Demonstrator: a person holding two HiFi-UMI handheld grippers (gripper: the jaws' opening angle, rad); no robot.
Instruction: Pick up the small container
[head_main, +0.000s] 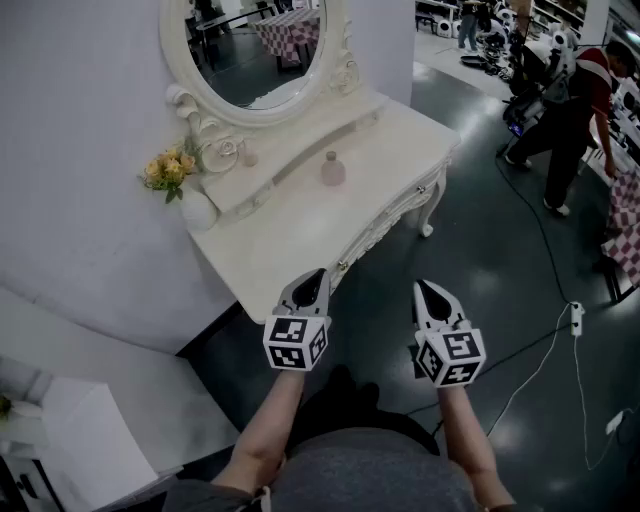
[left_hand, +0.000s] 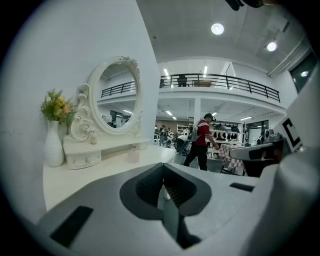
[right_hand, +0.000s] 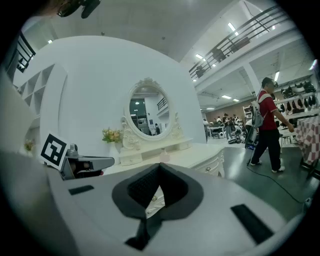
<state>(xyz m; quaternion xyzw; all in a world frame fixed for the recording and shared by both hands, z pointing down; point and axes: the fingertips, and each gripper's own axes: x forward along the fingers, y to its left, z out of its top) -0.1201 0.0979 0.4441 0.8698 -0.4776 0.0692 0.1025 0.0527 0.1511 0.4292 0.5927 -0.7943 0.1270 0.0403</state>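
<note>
A small pale pink container stands upright on the white dressing table, in front of its raised drawer shelf. It also shows far ahead in the left gripper view, as the container, and in the right gripper view, as the container. My left gripper hangs over the table's near edge, shut and empty, well short of the container. My right gripper hovers over the dark floor to the right of the table's near edge, also shut with nothing in it.
An oval mirror rises at the table's back. A white vase with yellow flowers stands at its left end. A person in red bends over at the far right. Cables lie across the floor. White shelving stands at the lower left.
</note>
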